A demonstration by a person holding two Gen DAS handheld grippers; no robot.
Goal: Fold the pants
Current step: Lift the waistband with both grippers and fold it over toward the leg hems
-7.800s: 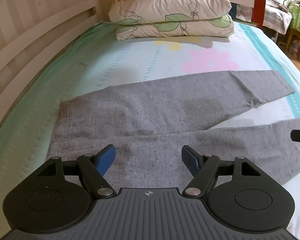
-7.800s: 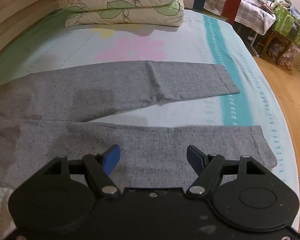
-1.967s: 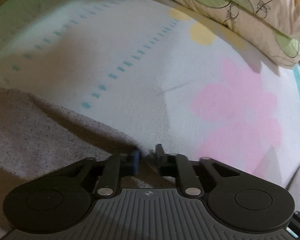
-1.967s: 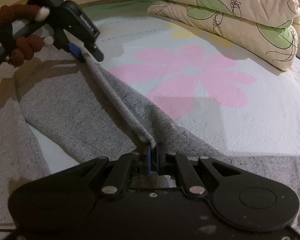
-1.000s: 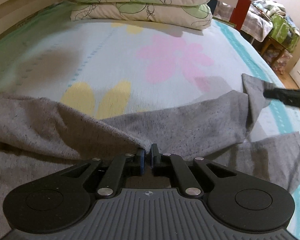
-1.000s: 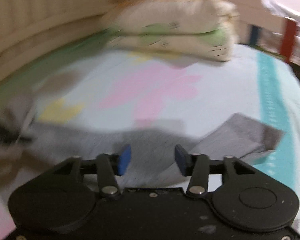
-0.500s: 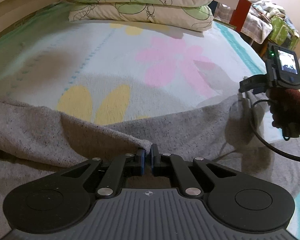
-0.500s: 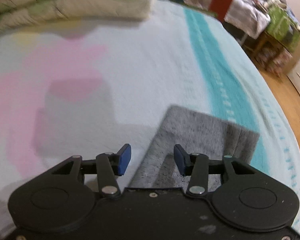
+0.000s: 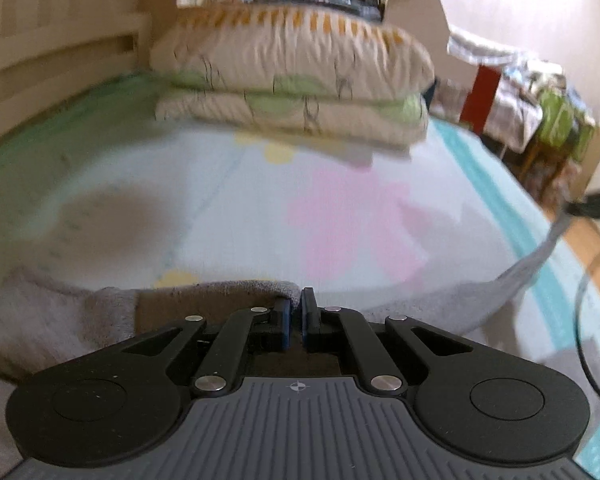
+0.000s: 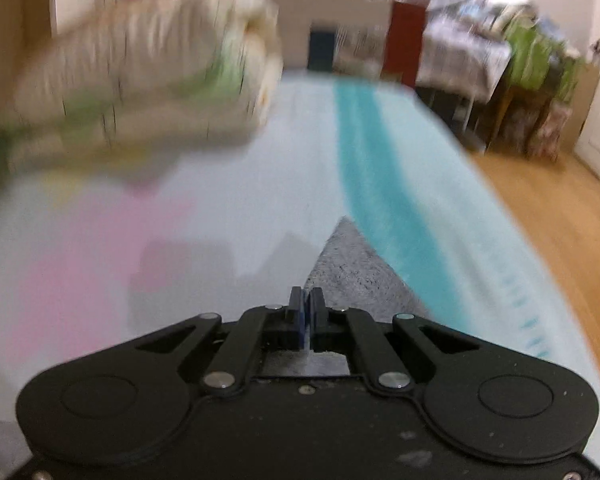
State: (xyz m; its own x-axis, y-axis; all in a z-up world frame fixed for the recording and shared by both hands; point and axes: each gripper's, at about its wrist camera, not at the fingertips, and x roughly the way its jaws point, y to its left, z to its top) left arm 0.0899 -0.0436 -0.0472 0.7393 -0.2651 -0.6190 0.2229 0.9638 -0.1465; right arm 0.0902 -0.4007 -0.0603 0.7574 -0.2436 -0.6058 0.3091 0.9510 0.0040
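Grey knit fabric, soft and limp, makes up the pants (image 9: 236, 292), which lie on the bed (image 9: 228, 184) at the near side of both views, in front of the stacked pillows (image 9: 296, 80) at the far end. In the left wrist view, the left gripper (image 9: 295, 312) is seen with its fingers drawn together on a rolled edge of the pants, and the cloth is draped away to the left and sags to the right toward a raised corner at the far right edge, where a dark object, probably the other gripper, is only partly visible. In the right wrist view, the right gripper (image 10: 307, 312) is seen with its jaws just closed, and a pale strip of cloth is visible between the fingers, so a hem corner of a pant leg (image 10: 352, 264) is judged to be pinched. The garment is judged light and without stiffness: it will hang and stretch between the two held points, and any unsupported part will droop or drag on the sheet. Slippage is considered unlikely on the knit, but a thin pinch of a single layer may pull free. Hold is best taken at doubled edges, hem and waistband, with both layers between the fingers. Both views are blurred, so finer detail cannot be told.
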